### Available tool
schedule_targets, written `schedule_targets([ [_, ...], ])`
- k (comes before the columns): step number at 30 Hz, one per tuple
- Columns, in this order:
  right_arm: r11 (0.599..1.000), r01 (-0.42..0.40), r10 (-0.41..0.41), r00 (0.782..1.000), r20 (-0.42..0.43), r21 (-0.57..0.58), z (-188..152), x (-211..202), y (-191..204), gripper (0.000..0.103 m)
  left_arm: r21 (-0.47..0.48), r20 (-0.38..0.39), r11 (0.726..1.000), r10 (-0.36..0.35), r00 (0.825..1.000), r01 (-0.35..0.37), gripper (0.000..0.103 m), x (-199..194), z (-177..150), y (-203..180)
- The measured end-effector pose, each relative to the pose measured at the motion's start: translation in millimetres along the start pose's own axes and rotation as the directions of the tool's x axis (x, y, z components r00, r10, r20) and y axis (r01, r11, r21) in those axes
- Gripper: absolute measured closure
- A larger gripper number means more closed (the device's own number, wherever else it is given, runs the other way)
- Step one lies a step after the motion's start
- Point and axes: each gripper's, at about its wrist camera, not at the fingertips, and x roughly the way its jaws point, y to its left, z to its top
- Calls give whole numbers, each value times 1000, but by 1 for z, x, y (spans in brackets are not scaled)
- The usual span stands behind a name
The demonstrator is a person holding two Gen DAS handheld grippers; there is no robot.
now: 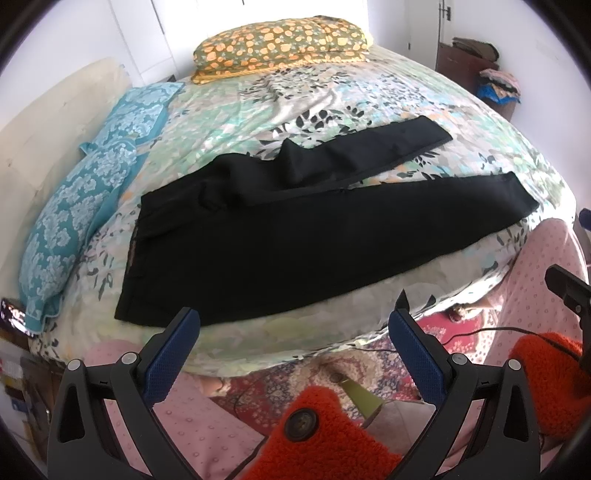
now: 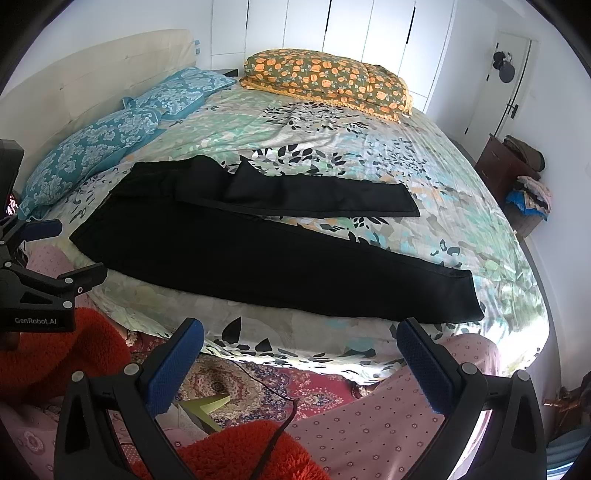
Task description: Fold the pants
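I see the black pants (image 1: 295,229) spread flat near my edge of the bed (image 1: 332,92), waistband towards the blue pillows (image 1: 85,199), the two legs splayed apart. My left gripper (image 1: 295,332) hangs wide apart and empty just short of the mattress edge; my right gripper (image 2: 301,343) is likewise wide, holding nothing

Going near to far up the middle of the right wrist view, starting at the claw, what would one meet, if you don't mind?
Right claw → patterned rug → bed edge → near leg of the black pants → far leg → floral bedspread → orange-flowered pillow → white wardrobe doors.
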Motion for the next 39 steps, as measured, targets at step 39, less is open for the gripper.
schedule_targets([
  [39,998,-41,41,999,6,-43,1,3,10,0,-42,-10,999,18,1000,-19,1,2,-3,9],
])
